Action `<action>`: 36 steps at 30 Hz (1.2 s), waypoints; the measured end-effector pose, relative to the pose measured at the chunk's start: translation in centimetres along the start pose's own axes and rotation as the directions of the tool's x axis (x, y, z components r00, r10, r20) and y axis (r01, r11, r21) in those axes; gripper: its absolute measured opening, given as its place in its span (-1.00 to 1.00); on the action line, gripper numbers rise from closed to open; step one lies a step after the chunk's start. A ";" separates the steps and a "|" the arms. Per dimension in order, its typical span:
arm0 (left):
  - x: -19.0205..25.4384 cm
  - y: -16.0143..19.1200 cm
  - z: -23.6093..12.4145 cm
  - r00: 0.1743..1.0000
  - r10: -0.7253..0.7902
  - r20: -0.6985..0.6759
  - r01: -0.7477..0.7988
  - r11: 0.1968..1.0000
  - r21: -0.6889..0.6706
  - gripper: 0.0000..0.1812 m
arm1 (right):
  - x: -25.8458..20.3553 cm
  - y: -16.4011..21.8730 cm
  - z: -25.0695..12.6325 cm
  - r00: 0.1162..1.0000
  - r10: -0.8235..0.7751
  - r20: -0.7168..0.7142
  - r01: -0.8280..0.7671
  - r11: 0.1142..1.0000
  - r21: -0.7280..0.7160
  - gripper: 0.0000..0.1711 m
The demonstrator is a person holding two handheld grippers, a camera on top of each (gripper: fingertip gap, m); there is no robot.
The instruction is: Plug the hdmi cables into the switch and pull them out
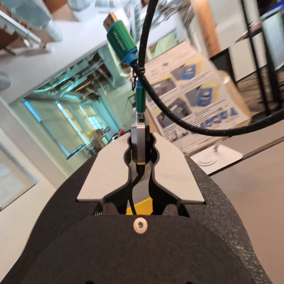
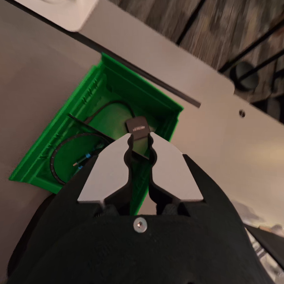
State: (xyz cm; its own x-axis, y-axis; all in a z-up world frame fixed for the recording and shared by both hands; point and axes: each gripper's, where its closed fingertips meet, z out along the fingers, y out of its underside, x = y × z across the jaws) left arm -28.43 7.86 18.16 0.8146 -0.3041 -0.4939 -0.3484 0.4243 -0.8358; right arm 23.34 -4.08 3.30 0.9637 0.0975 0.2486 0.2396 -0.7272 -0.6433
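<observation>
My left tool (image 1: 141, 142) clamps the grey HDMI switch (image 1: 138, 144), one green plug (image 1: 140, 99) seated.
Free plug (image 1: 120, 41) at top centre; right tool (image 2: 139, 135) grips nothing over the green bin (image 2: 167, 98).

The left wrist view is bright, daylight coming through a row of pale glass windows (image 1: 64, 123); the room behind is smeared by motion blur and bent at the edges. The right wrist view is dimmer and warmer, the green plastic bin (image 2: 86, 127) soft with blur, a glow on the pale grey bench (image 2: 230, 146) towards its right edge.
</observation>
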 end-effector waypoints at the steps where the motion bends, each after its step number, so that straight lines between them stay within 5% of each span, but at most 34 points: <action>1: 1.0 -1.1 -0.4 0.999 0.016 -0.049 -0.014 0.999 0.039 -0.77 | -0.9 -1.3 -0.5 0.999 -0.043 0.001 0.043 0.997 0.059 -0.76; 4: 4.8 -3.6 -1.2 0.975 0.126 -0.184 -0.098 0.984 0.152 -0.77 | -5.9 -6.1 -2.4 0.969 -0.241 0.059 0.211 0.925 0.315 -0.77; 8: 10.2 -6.4 -2.1 0.917 0.251 -0.311 -0.175 0.952 0.252 -0.77 | -16.6 -10.7 -7.0 0.805 -0.581 0.117 0.330 0.604 0.725 -0.72; 10: 12.7 -7.8 -2.8 0.885 0.304 -0.351 -0.204 0.934 0.294 -0.77 | -21.2 -10.9 -8.8 0.714 -0.694 0.097 0.317 0.443 0.839 -0.73; 13: 15.4 -9.5 -4.1 0.847 0.377 -0.374 -0.253 0.905 0.341 -0.77 | -24.6 -11.0 -9.7 0.670 -0.741 0.041 0.313 0.332 0.890 -0.67; 22: 17.3 -12.1 -6.7 0.819 0.388 -0.423 -0.199 0.883 0.425 -0.77 | -24.3 -11.7 -12.4 0.720 -0.694 -0.008 0.233 0.231 0.945 -0.47; 26: 13.9 -13.2 -7.0 0.900 0.332 -0.284 -0.193 0.885 0.424 -0.77 | -23.9 -11.5 -13.6 0.728 -0.684 -0.051 0.230 0.174 0.958 -0.48; 31: 6.5 -14.6 -9.3 0.987 0.093 -0.129 -0.020 0.879 0.477 -0.77 | -23.8 -11.7 -11.9 0.727 -0.686 0.016 0.225 0.261 0.939 -0.48; 36: 4.2 -15.0 -9.1 0.986 0.021 -0.168 0.062 0.878 0.475 -0.77 | -23.8 -11.8 -9.3 0.722 -0.691 0.015 0.292 0.325 0.899 -0.48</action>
State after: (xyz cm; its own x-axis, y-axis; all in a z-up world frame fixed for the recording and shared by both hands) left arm -23.98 -7.53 26.42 0.7176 -0.4342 -0.5446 -0.0345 0.7588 -0.6504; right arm -3.53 -4.14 11.75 0.5324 0.5834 0.6134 0.4659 0.4030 -0.7877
